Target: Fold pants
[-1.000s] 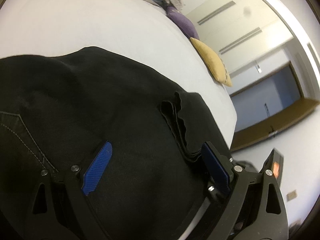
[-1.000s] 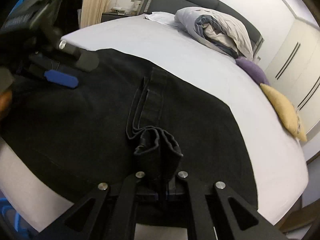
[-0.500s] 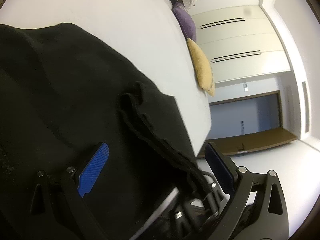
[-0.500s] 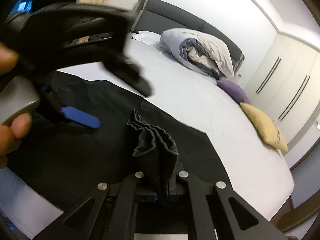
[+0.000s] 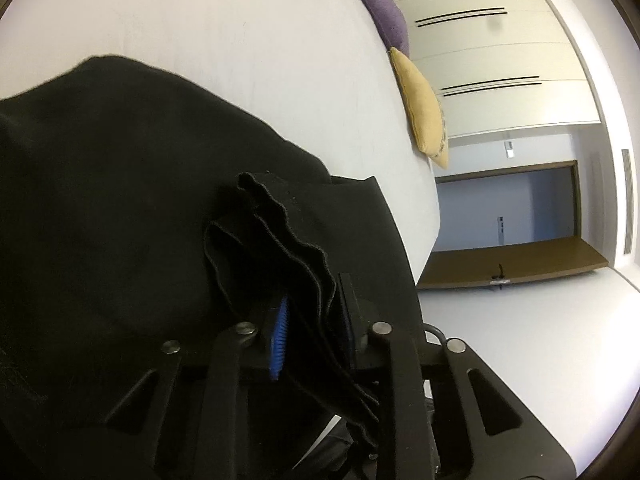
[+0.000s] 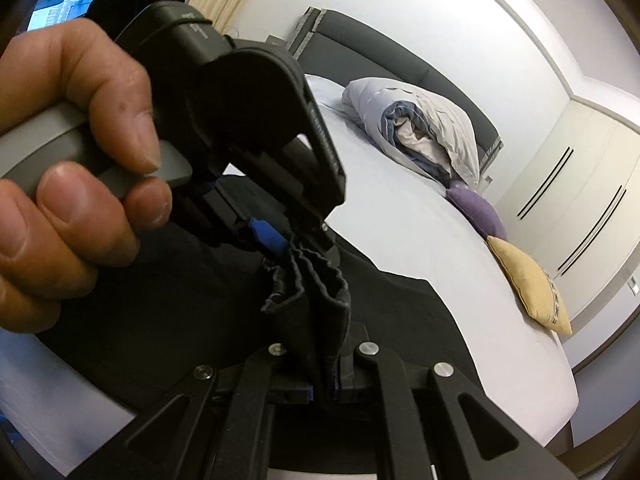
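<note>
Two hand-held grippers pinch one wavy, layered hem of matte black pants (image 5: 120, 200) lying on the smooth white bed (image 5: 240, 40): left hand-held gripper (image 5: 312, 320) closing, right hand-held gripper (image 6: 324, 376) clamped.

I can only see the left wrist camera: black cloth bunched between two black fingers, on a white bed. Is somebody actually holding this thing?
Observer: Yes. The right wrist view shows a person's hand around the grey handle of the left gripper, whose jaws are closing with the bunched cloth between them.
Operator: And the other gripper?
Observer: The right gripper is shut on a pleated edge of the same black pants, just below the left one.
Operator: What's at the top of the bed?
Observer: A dark headboard, with a rolled duvet lying against it.
</note>
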Available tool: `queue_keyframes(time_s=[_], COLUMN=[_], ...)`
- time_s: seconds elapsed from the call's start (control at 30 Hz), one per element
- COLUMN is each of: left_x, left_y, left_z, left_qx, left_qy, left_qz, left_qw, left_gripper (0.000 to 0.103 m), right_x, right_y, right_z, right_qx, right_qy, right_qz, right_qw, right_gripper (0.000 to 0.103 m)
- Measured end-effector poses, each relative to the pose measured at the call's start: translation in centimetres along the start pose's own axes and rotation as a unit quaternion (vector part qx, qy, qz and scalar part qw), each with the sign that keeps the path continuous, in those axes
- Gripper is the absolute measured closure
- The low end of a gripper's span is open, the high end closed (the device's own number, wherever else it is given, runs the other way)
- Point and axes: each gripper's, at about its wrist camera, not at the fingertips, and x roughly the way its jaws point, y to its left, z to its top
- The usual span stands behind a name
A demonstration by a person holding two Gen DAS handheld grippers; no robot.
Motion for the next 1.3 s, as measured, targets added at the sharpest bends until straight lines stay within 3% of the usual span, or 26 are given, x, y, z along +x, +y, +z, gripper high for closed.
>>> queue_keyframes(time_s=[0.3, 0.5, 0.83, 1.03, 1.1, 1.3], left_x=[-3.5, -6.9, -12.4, -12.5, -10.0, -8.7], left_y=[-0.2, -0.7, 2.8, 6.9, 6.6, 5.5], left_z=[-0.5, -0.7, -1.2, -2.6, -2.1, -2.6], left_qx=[0.017, 0.049, 0.062, 0.040, 0.037, 0.044], left_qy=[-0.021, -0.030, -0.020, -0.013, -0.016, -0.025], left_qz=[-0.001, 0.020, 0.058, 0.082, 0.083, 0.093], left_qw=[0.9996, 0.9981, 0.9962, 0.9958, 0.9958, 0.9944], left_gripper=[0.093, 0.094, 0.094, 0.094, 0.094, 0.094], right_x=[-1.3, -2.2, -1.3, 0.2, 0.4, -0.5], right_y=[0.5, 2.3, 6.5, 8.3, 8.4, 9.1], right_z=[0.8, 1.6, 2.0, 1.2, 1.0, 1.0], right_qx=[0.002, -0.016, -0.065, -0.096, -0.099, -0.103], right_qy=[-0.018, -0.031, -0.020, 0.006, 0.010, 0.010], right_qz=[0.016, 0.030, 0.072, 0.093, 0.097, 0.103], right_qw=[1.000, 0.999, 0.995, 0.991, 0.990, 0.989], right_gripper=[0.096, 0.096, 0.096, 0.096, 0.096, 0.096])
